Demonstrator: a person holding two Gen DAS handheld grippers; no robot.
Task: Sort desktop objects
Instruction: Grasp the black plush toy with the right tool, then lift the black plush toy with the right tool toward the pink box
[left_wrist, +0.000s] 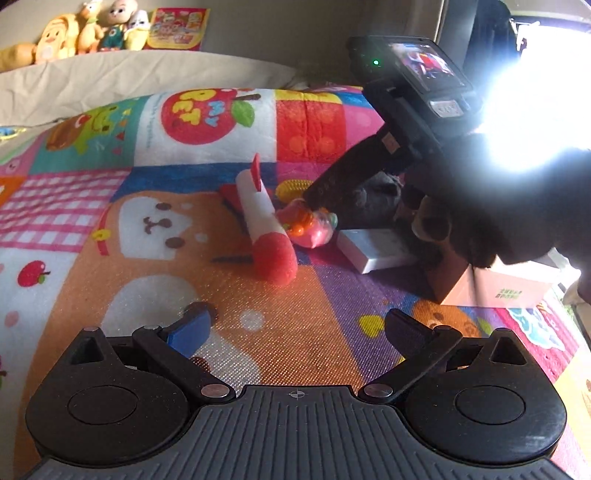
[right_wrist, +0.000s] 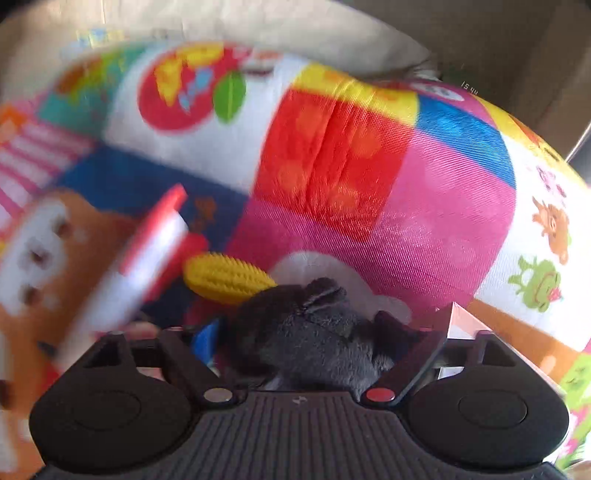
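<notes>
- While my right tool (right_wrist: 306, 332) closes around the grey plush toy (right_wrist: 314, 328), its fingers flanking the fur on both sides, I judge the step in hand to be lifting that toy out of the cluster on the patterned blanket (left_wrist: 92, 221).
- To do this well, I should hold the pinch on the plush body, rise straight up, and keep clear of the yellow ridged toy (right_wrist: 225, 282) just beyond it and the red-and-white plush roll (left_wrist: 264, 225) to its left.
- My left tool (left_wrist: 295, 328) hangs spread and empty above the blanket, near the roll; it is best kept out of the lifting path.
- A pink-and-orange toy (left_wrist: 312, 227) lies just beside the roll, with a white flat box (left_wrist: 373, 249) and a cardboard box (left_wrist: 498, 288) near it.
- Hard to make out: the right wrist view is motion-blurred, so whether the pads truly bite the fur is uncertain.
- Glare at upper right washes out the left wrist view there.
- The destination for sorting cannot be identified with certainty.
</notes>
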